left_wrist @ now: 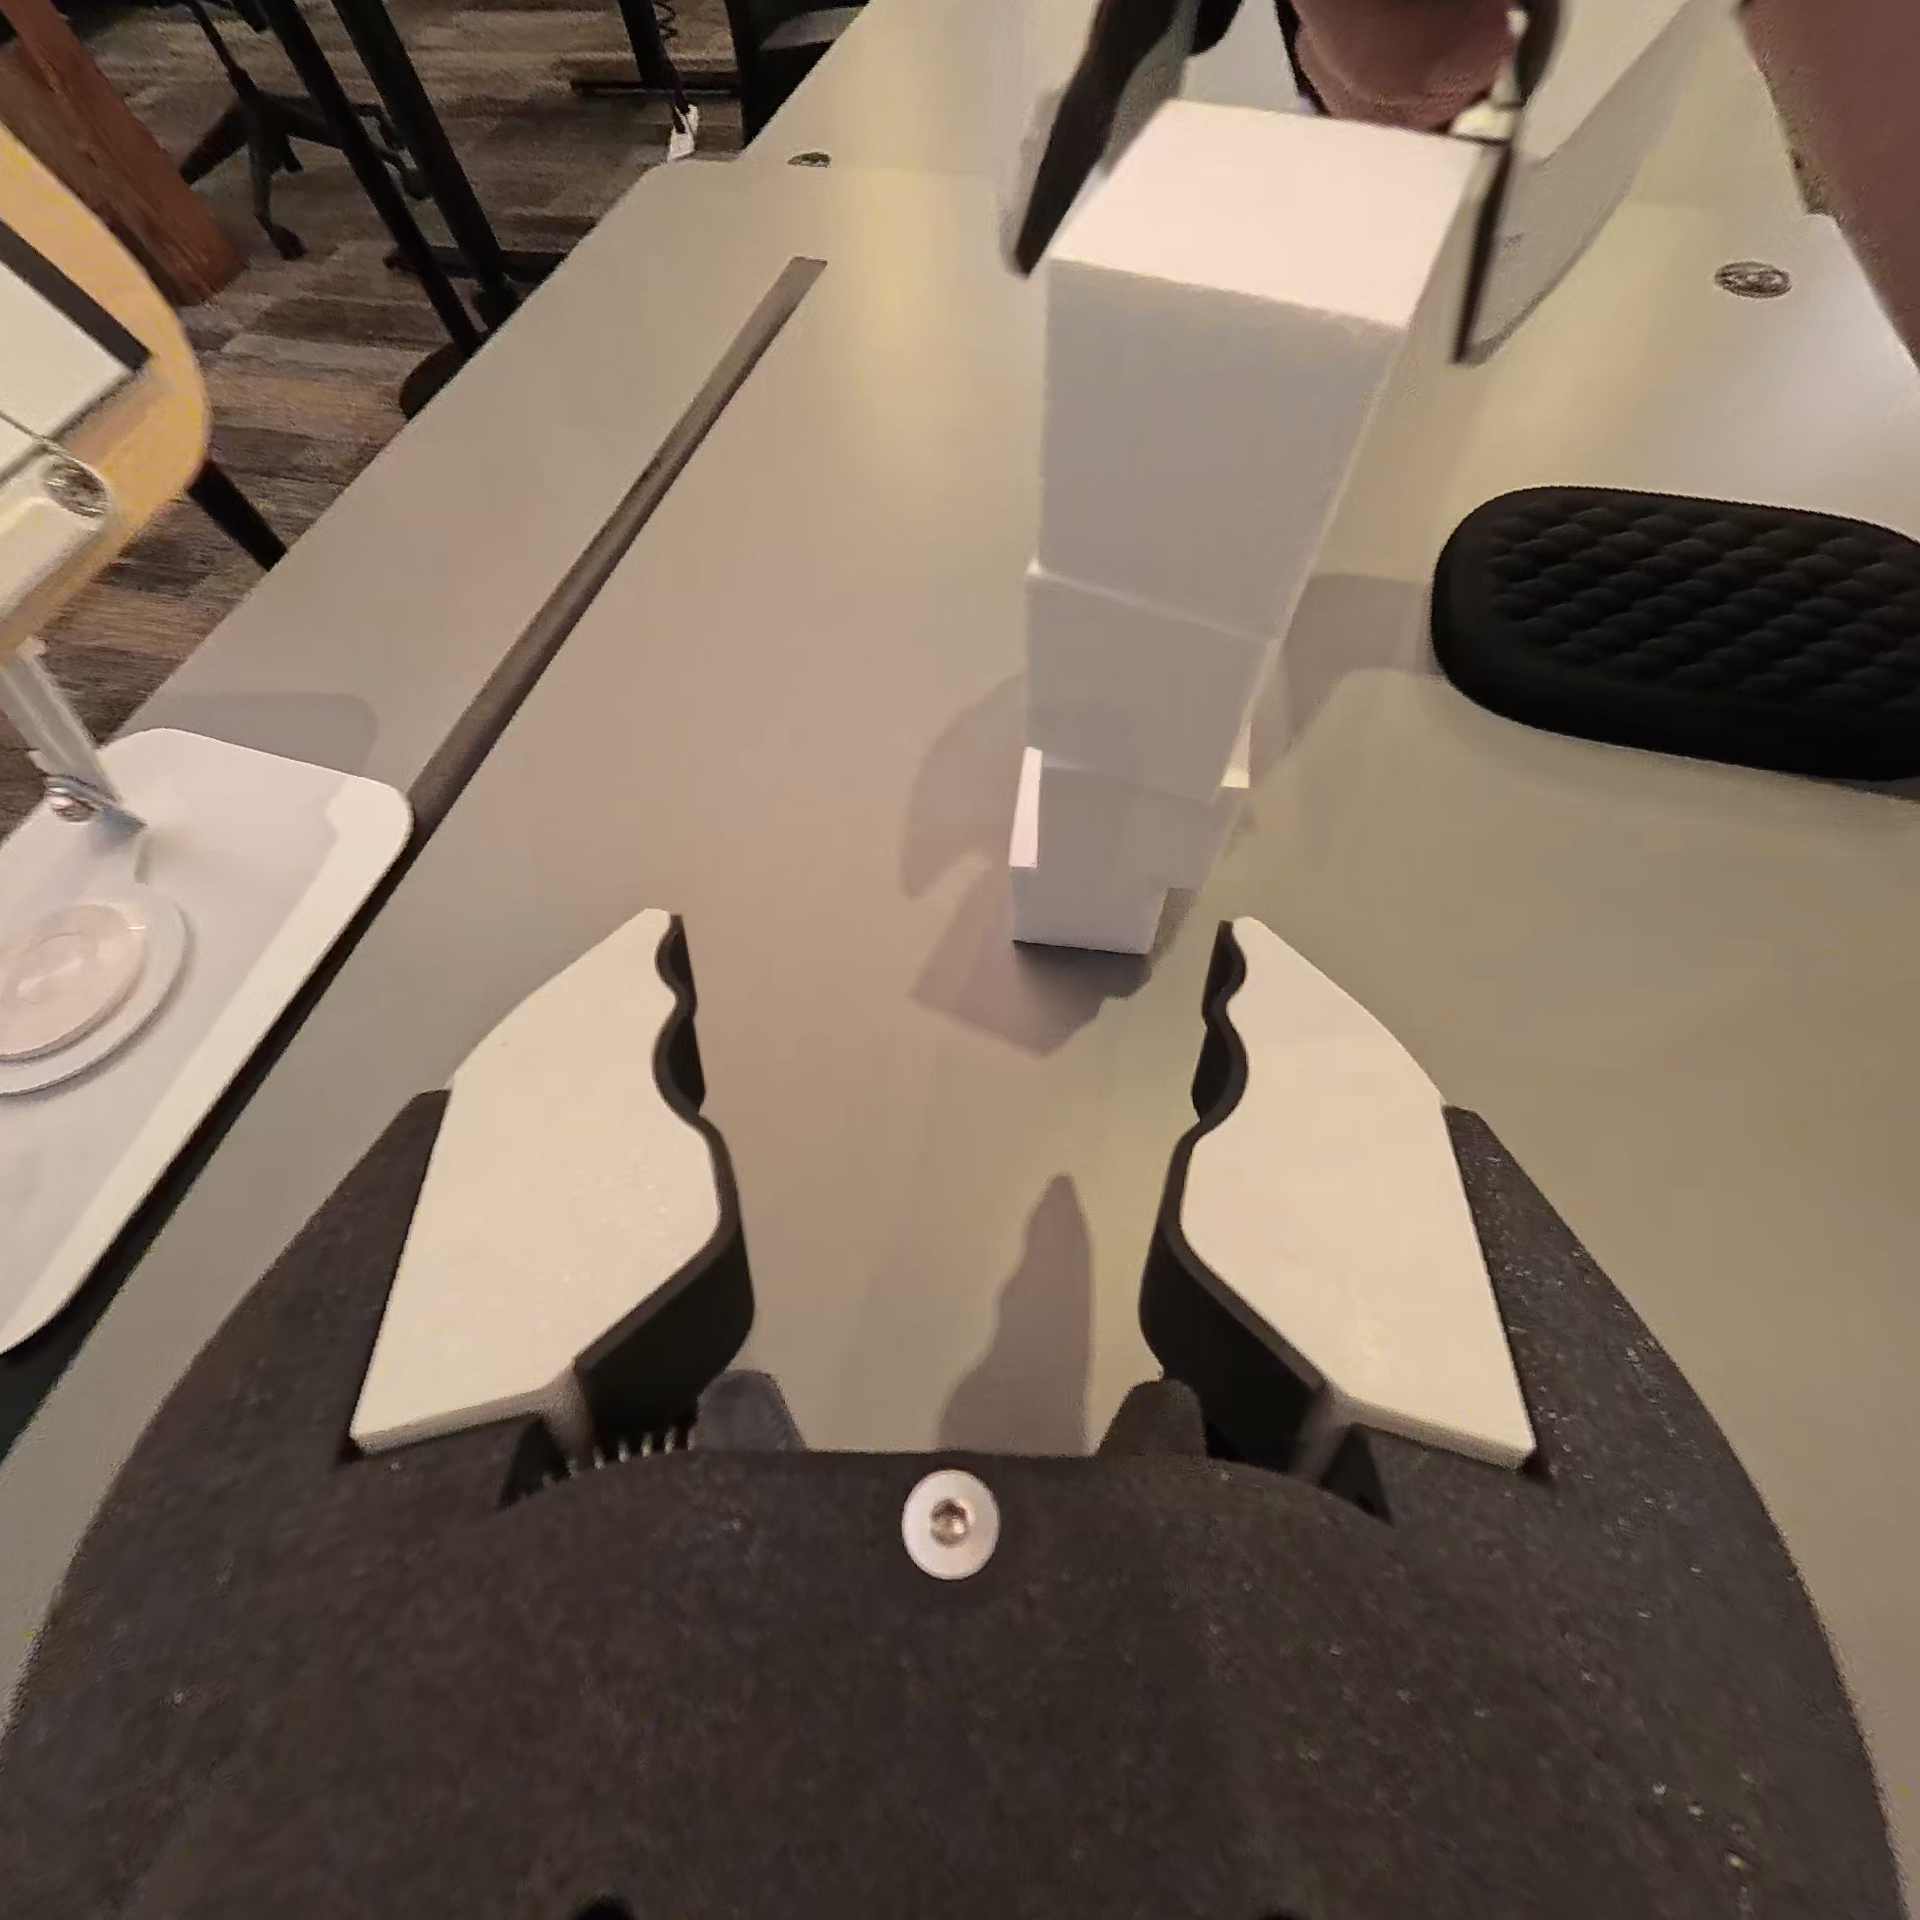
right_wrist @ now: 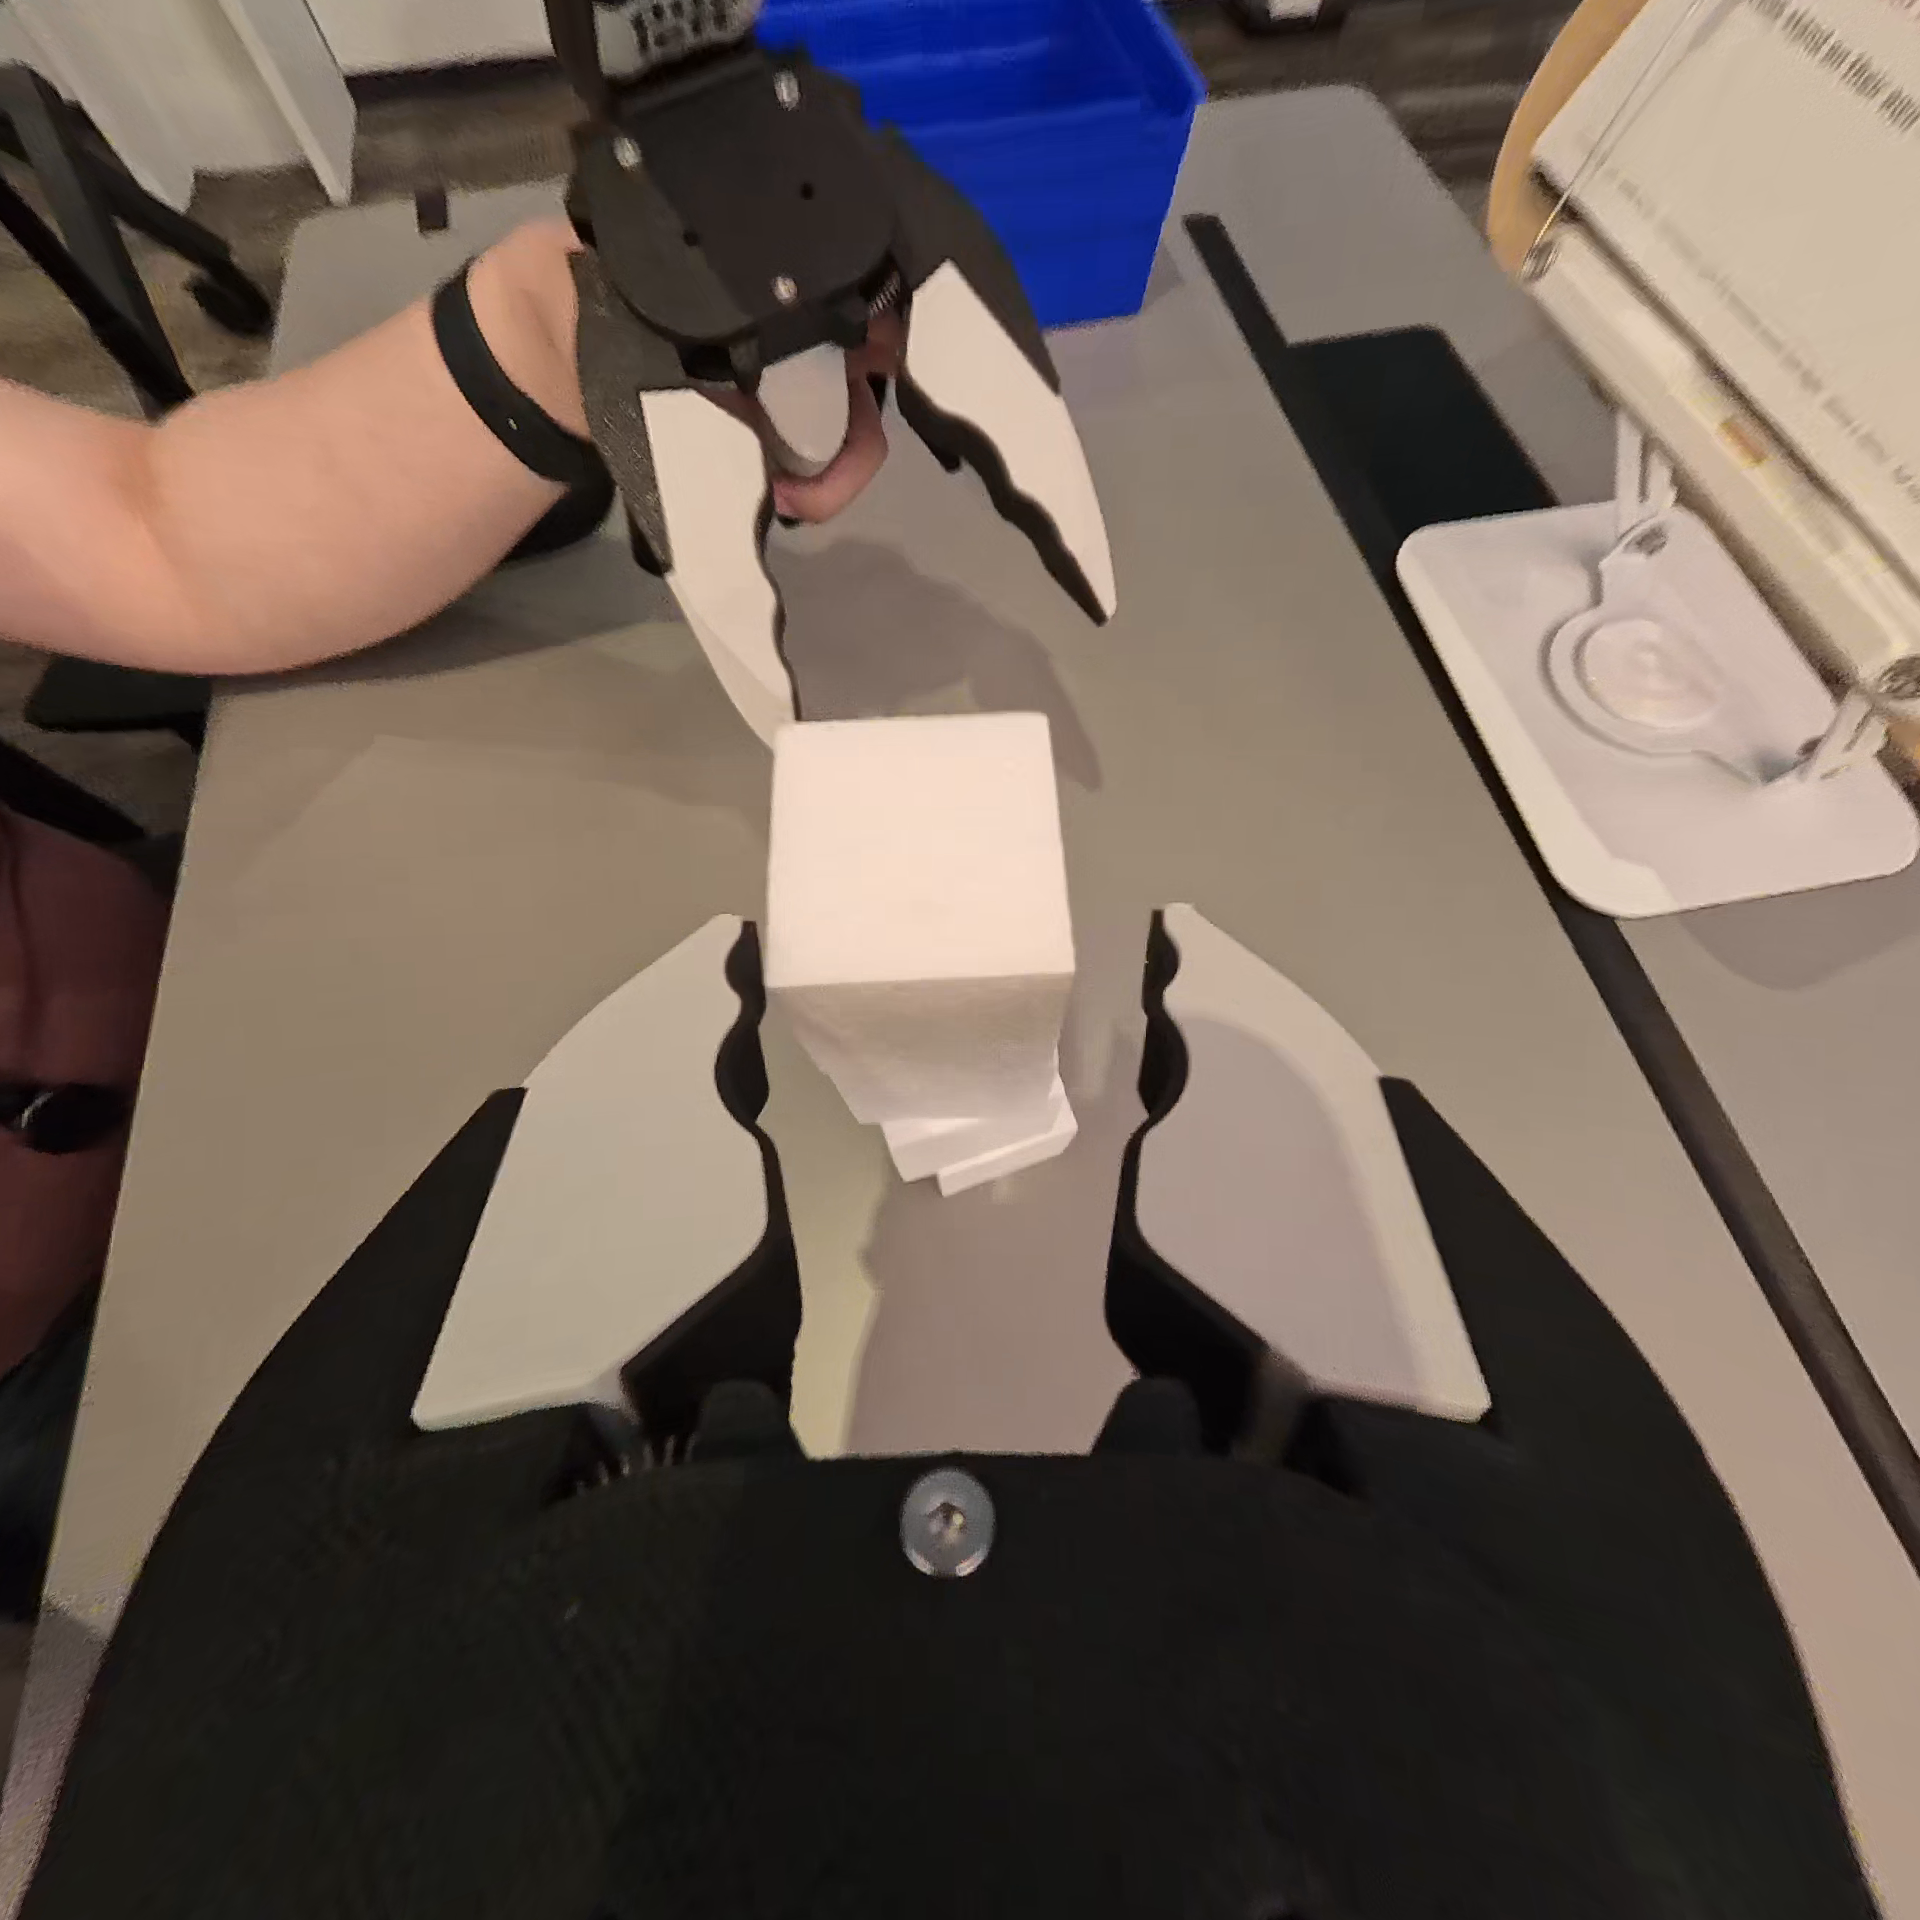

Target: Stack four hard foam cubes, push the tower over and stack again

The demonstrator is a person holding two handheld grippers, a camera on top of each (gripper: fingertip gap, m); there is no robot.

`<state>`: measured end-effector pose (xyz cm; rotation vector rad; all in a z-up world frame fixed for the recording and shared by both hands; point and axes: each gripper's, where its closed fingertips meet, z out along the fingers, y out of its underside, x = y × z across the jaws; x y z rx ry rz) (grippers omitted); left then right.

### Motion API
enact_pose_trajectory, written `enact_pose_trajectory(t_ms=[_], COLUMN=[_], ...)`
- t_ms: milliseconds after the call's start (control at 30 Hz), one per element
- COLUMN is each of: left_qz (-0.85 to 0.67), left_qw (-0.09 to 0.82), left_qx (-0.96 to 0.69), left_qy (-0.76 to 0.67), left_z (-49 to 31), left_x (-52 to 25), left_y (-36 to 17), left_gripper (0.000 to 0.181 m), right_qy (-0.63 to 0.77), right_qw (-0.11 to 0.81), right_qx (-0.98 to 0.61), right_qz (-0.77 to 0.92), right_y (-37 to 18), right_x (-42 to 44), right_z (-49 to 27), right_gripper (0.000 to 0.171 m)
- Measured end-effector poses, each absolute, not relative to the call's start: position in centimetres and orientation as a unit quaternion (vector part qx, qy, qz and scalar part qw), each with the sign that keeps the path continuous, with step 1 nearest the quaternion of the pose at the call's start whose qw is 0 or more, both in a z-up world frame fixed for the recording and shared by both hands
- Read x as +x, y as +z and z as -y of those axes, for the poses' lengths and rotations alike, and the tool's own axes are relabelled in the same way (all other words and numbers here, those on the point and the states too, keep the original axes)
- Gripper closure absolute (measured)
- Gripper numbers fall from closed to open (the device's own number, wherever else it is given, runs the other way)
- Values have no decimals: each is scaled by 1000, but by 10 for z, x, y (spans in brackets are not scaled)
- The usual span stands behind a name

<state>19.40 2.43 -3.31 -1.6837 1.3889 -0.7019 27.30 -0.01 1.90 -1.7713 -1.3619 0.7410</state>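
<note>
A tower of white foam cubes point(left_wrist: 1143, 644) stands upright on the grey table point(left_wrist: 748, 727), its lower cubes slightly twisted. In the right wrist view I look down on the top cube point(right_wrist: 920, 842). My right gripper point(right_wrist: 951, 920) is open, its fingers on either side of the top cube: the left finger is close against it and the right finger stands apart. It also shows in the left wrist view point(left_wrist: 1247, 312), straddling the tower's top. My left gripper point(left_wrist: 951, 935) is open and empty, low over the table just short of the tower's base, and shows in the right wrist view point(right_wrist: 945, 660).
A black mesh pad point(left_wrist: 1683, 634) lies right of the tower. A white stand base point(right_wrist: 1621, 727) carrying a paper holder point(right_wrist: 1714, 260) sits on the neighbouring table. A blue bin point(right_wrist: 1018, 135) is beyond the table's far end. A person's forearm point(right_wrist: 260, 520) rests over the table edge. My hands' fingertips stand some 11 cm from each other.
</note>
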Motion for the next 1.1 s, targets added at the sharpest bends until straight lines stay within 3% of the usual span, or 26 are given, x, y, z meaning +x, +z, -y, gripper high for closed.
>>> enact_pose_trajectory(t_ms=[200,367,467,567,767,1100], left_qz=[-477,-396,-366,-354,-316,-289], left_qw=[484,531,547,547,556,559], left_qx=[-705,-724,-734,-734,-748,-760], left_qy=[-204,-191,-169,-191,-175,-163], left_z=[-58,-77,-84,-82,-91,-99], left_x=[175,161,151,150,135,119], left_y=[-9,11,17,22,26,27], left_gripper=[88,88,89,91,90,93], right_qy=[307,371,345,338,226,123], right_qw=[491,464,434,402,300,215], right_qx=[-681,-728,-781,-817,-920,-968], right_qz=[448,342,287,241,113,33], right_y=[33,-15,-56,-82,-127,-126], right_x=[295,316,336,347,389,405], right_z=[16,25,18,15,1,-5], right_gripper=[85,85,110,167,171,170])
